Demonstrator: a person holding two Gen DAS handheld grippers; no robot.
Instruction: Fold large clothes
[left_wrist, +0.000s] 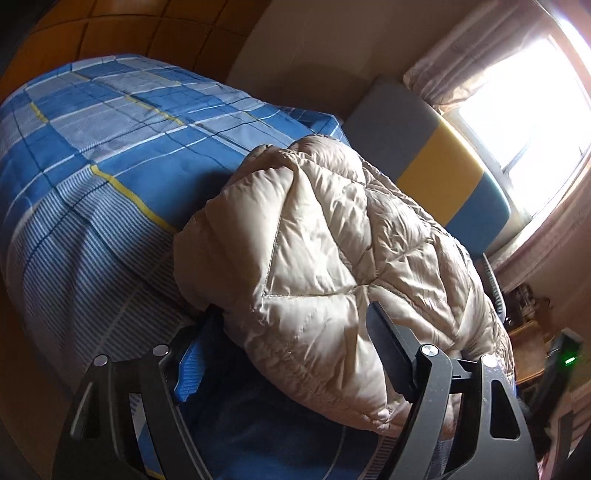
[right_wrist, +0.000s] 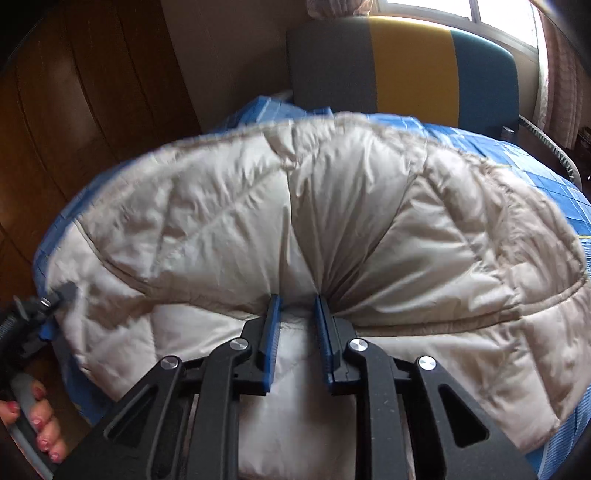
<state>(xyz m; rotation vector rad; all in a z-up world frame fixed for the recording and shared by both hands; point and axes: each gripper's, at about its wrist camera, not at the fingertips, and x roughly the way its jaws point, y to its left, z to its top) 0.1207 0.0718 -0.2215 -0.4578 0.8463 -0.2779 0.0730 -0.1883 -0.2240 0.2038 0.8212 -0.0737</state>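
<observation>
A bed covered in a blue plaid sheet (left_wrist: 110, 155) fills the room's middle; every place below is given from it. At its far end stands a headboard (right_wrist: 406, 70) in grey, yellow and teal panels, with a bright window (left_wrist: 524, 96) behind that. Wooden wardrobe doors (right_wrist: 74, 110) run close along one side of the bed, leaving only a narrow strip of floor.

A beige quilted down jacket (right_wrist: 229, 221) lies on the bed, doubled over, its piped hem edge curving toward the headboard. Much bare sheet stays open beside it.

The right gripper (right_wrist: 297, 306) pinches a gathered fold of the jacket, its jaws narrowly apart with cloth between. The left gripper (left_wrist: 291, 325) is spread wide around the jacket's bulky edge at the bed's side.

A hand (right_wrist: 33, 417) holds the left gripper's handle.
</observation>
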